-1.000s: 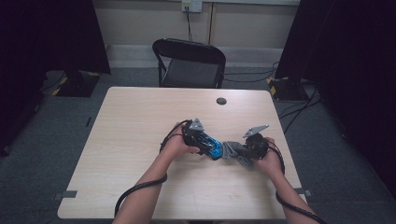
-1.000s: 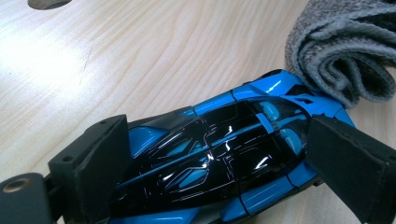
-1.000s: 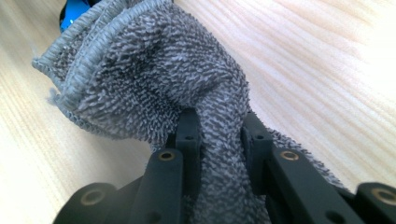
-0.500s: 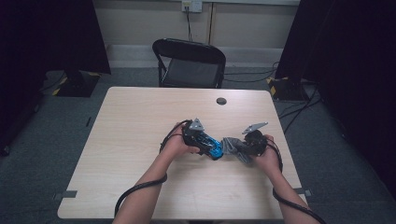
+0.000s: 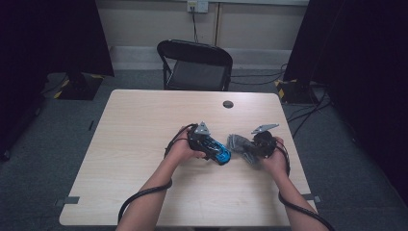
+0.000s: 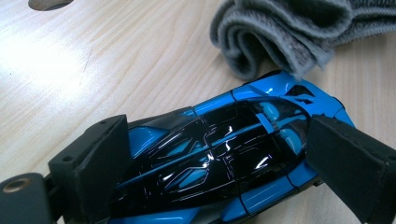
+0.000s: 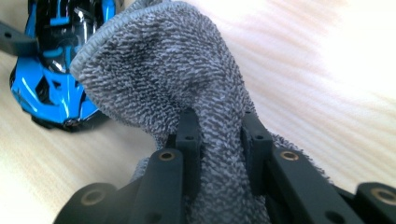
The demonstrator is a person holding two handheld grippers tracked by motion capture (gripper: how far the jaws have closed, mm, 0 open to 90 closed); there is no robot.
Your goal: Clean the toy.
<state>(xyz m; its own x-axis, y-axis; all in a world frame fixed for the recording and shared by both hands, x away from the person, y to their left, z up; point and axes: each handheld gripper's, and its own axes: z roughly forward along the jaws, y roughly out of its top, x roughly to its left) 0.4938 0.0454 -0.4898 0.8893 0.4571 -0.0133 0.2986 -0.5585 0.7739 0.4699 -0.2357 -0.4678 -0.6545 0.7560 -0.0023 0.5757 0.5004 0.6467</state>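
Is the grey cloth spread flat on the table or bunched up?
Bunched up. The grey cloth is gathered in folds, pinched between the right gripper's fingers beside the blue toy car.

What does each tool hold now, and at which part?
The left tool holds the blue toy car across its two sides, mid-body. The right tool pinches the grey cloth at a bunched fold; the rest stands free towards the car.
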